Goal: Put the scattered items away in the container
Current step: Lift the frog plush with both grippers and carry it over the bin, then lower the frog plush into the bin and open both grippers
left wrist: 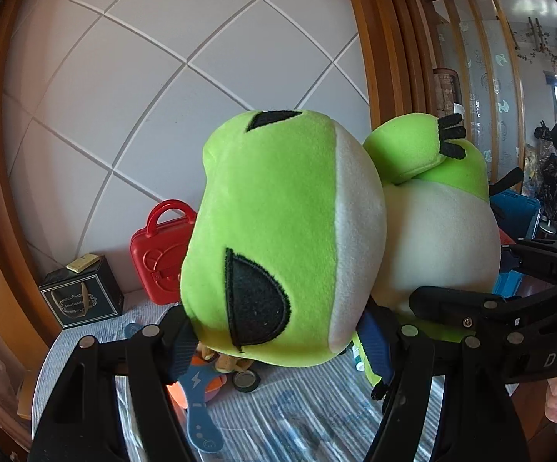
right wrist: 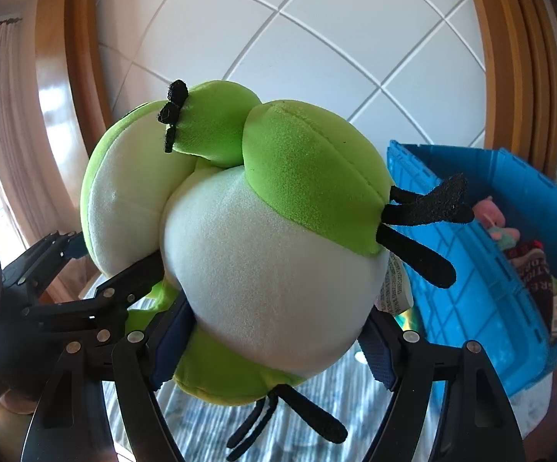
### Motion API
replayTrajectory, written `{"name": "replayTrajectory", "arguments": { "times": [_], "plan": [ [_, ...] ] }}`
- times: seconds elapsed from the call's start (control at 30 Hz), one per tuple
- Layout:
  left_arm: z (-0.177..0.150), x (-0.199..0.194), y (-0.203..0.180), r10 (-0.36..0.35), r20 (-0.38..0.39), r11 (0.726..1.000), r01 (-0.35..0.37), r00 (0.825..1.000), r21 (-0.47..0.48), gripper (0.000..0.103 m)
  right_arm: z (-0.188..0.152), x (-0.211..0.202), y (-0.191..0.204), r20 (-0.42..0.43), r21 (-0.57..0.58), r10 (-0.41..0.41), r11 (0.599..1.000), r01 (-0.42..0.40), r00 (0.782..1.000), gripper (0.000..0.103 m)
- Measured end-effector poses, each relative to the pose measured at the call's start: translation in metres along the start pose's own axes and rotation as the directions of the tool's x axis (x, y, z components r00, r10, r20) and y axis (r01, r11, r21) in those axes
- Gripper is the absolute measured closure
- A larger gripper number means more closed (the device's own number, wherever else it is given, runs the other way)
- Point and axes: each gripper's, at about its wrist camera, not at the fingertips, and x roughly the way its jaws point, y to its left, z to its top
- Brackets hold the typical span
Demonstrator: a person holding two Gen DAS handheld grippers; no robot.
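Both sets of jaws were clamped on the frog (left wrist: 278, 231): the left gripper (left wrist: 278, 346) pinched the head from either side, its blue pads pressed into the green plush just below one black eye, and the right gripper (right wrist: 274, 331) squeezed the white belly in the same way. The toy was held up off the desk (left wrist: 297, 415) between the two tools, head toward the left camera and rump toward the right one. In the right view its black-toed feet stuck out to the side and below, and a sewn label (right wrist: 396, 288) hung at the belly's edge. Each camera also caught the other gripper reaching in from the side.

Under the frog, on the striped cloth of the desk, lay a blue strap with a lightning mark (left wrist: 197, 404), an orange toy (left wrist: 213, 381) partly hidden by the left jaw, and a small roll of tape (left wrist: 245, 380). Farther back a red case (left wrist: 161, 254) stood against the wall, with a black box (left wrist: 82, 292) near it to the left.

To the right of the frog stood the blue crate (right wrist: 471, 254), well apart from the jaws. Inside it were a pink plush (right wrist: 496, 219) and some packets, too small to tell apart. Behind everything rose a white tiled wall (right wrist: 336, 38) framed in wood.
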Motion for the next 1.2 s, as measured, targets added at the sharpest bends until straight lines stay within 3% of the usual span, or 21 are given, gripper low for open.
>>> {"name": "replayTrajectory", "arguments": {
  "times": [0.27,0.43,0.57,0.77,0.9,1.2],
  "plan": [
    [0.054,0.051,-0.144,-0.04,0.039,0.999,0.04,0.998,0.003,0.031,0.01,-0.051,-0.131,0.067,-0.006,-0.063,0.998,0.064,0.996,0.025],
    [0.087,0.095,-0.243,-0.058,-0.012,0.998,0.058,0.998,-0.004,0.031,0.016,-0.085,-0.234,0.046,0.016,-0.086,0.996,0.085,0.995,0.025],
    [0.096,0.132,-0.295,-0.089,-0.097,0.996,0.085,0.991,-0.039,0.031,0.019,-0.092,-0.307,0.003,0.032,-0.091,0.995,0.091,0.996,0.025],
    [0.088,0.178,-0.336,-0.094,-0.253,0.994,0.076,0.963,-0.077,0.031,0.01,-0.075,-0.376,-0.108,0.068,-0.066,0.995,0.074,0.992,0.025],
    [0.079,0.2,-0.353,-0.096,-0.342,0.993,0.068,0.935,-0.092,0.031,0.001,-0.058,-0.402,-0.184,0.099,-0.036,0.994,0.055,0.982,0.024],
    [0.073,0.226,-0.356,-0.144,-0.455,0.982,0.068,0.879,-0.179,0.026,-0.002,-0.035,-0.431,-0.259,0.18,-0.002,0.982,0.05,0.966,0.019]
  ]
}}
